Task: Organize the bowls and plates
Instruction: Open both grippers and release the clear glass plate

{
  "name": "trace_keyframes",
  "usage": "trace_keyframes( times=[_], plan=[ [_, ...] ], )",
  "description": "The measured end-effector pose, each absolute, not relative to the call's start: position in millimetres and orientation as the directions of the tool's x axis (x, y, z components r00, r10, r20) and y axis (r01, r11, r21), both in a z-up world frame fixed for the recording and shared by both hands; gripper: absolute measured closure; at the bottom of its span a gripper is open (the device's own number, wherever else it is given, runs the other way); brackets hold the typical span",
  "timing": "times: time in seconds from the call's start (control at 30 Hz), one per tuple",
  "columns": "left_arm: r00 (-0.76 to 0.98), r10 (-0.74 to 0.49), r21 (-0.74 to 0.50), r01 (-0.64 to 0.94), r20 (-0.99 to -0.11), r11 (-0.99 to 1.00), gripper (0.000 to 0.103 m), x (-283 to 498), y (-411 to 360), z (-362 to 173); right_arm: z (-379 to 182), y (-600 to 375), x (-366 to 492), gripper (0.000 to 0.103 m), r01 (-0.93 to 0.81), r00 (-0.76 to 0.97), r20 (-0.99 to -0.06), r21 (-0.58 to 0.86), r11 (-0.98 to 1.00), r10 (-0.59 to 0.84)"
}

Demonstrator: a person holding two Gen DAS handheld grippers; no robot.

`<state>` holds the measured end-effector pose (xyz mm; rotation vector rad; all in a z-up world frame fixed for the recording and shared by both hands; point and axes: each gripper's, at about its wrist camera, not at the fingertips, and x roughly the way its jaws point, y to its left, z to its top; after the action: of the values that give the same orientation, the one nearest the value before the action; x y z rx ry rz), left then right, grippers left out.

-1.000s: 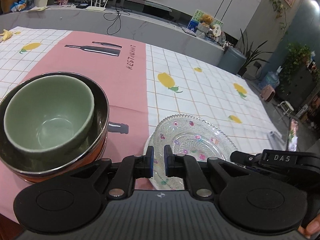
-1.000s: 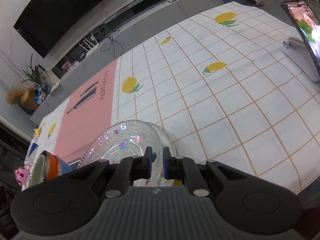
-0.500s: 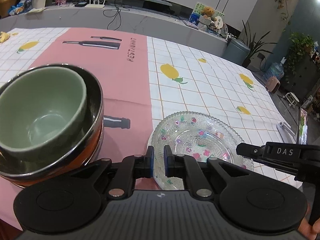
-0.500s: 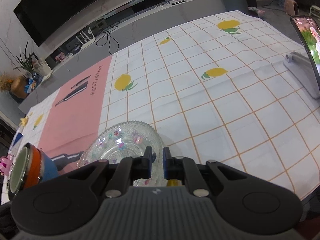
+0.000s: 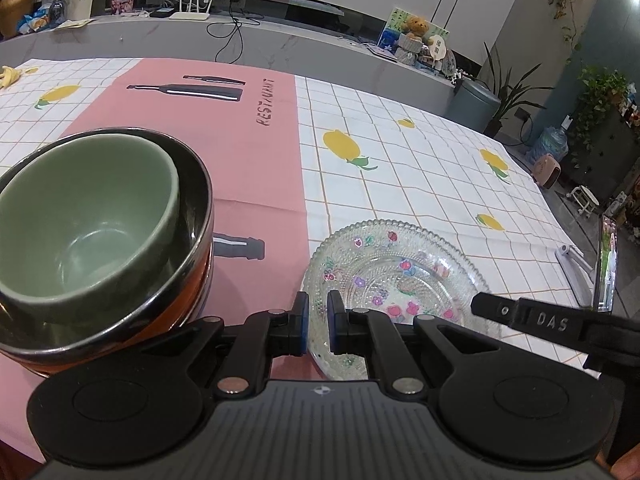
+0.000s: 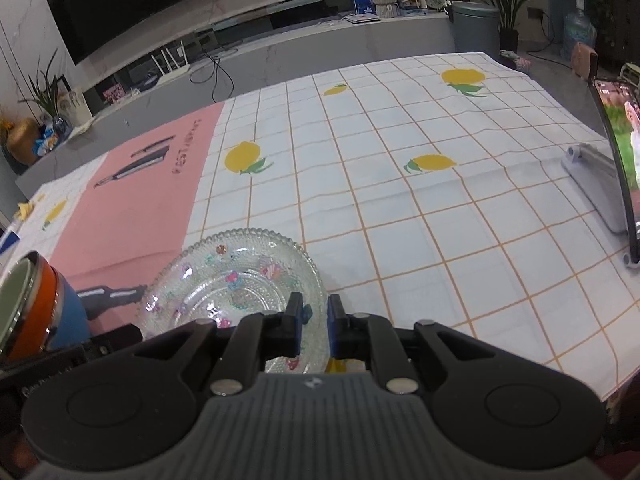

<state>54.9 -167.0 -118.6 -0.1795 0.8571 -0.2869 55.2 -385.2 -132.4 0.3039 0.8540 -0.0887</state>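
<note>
A clear glass plate with painted flowers point(image 5: 400, 276) lies on the tablecloth, also in the right wrist view point(image 6: 236, 284). A green bowl point(image 5: 80, 220) sits nested in a steel-rimmed orange bowl point(image 5: 192, 280) at the left; the stack shows edge-on in the right wrist view point(image 6: 36, 308). My left gripper point(image 5: 317, 322) is shut and empty above the plate's near left rim. My right gripper point(image 6: 314, 326) is shut and empty above the plate's near right rim; its finger point(image 5: 532, 320) shows in the left wrist view.
A phone on a grey stand point(image 6: 616, 168) stands at the table's right edge, also in the left wrist view point(image 5: 606, 264). The cloth has a pink panel point(image 5: 208, 136) and white lemon-print squares point(image 6: 400, 184). A grey counter point(image 5: 280, 48) runs behind the table.
Both grippers have drawn back and risen a little; the plate and bowls now sit farther ahead in view. Both grippers stay shut. Plate and bowl stack have not moved.
</note>
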Motion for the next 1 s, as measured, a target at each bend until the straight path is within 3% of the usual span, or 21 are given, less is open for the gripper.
trace_keyframes(
  times=[0.13,0.2,0.53,0.6,0.67,0.77,0.83,0.9,1.0],
  plan=[
    [0.625,-0.328,-0.287,0.169,-0.709,0.943,0.093,54.2,-164.7,-117.1,-131.9,-387.1,50.7,0.087,0.204,0.666,-0.744,0.245,0.948,0.049],
    [0.634,-0.327,-0.291,0.164,-0.701,0.942,0.093,52.9,-164.0,-116.1,-128.8,-389.6,48.8,0.079,0.214,0.676,-0.735,0.254,0.943,0.044],
    [0.622,-0.3,-0.265,0.151,-0.724,0.952,0.082,56.4,-170.8,-120.1,-134.1,-408.1,51.2,0.079,0.314,0.68,-0.731,0.355,0.88,0.053],
    [0.611,-0.308,-0.276,0.149,-0.729,0.95,0.079,56.9,-169.9,-122.4,-139.1,-411.7,52.4,0.079,0.336,0.668,-0.742,0.38,0.862,0.066],
    [0.591,-0.313,-0.285,0.144,-0.744,0.948,0.072,57.9,-170.7,-126.0,-147.1,-416.1,52.2,0.069,0.358,0.651,-0.752,0.426,0.831,0.105],
    [0.58,-0.319,-0.301,0.13,-0.749,0.945,0.065,57.2,-170.0,-130.9,-157.4,-421.6,48.1,0.068,0.377,0.649,-0.741,0.509,0.774,0.171],
    [0.576,-0.322,-0.302,0.133,-0.751,0.944,0.066,56.9,-169.9,-130.8,-161.6,-422.8,44.9,0.069,0.379,0.656,-0.727,0.549,0.745,0.202],
    [0.574,-0.334,-0.32,0.129,-0.748,0.939,0.075,57.3,-168.2,-129.9,-164.0,-421.9,42.8,0.076,0.372,0.66,-0.716,0.576,0.728,0.228],
    [0.59,-0.318,-0.305,0.124,-0.742,0.944,0.083,56.2,-169.0,-126.8,-164.3,-420.4,42.9,0.077,0.379,0.663,-0.713,0.584,0.718,0.23]
  ],
)
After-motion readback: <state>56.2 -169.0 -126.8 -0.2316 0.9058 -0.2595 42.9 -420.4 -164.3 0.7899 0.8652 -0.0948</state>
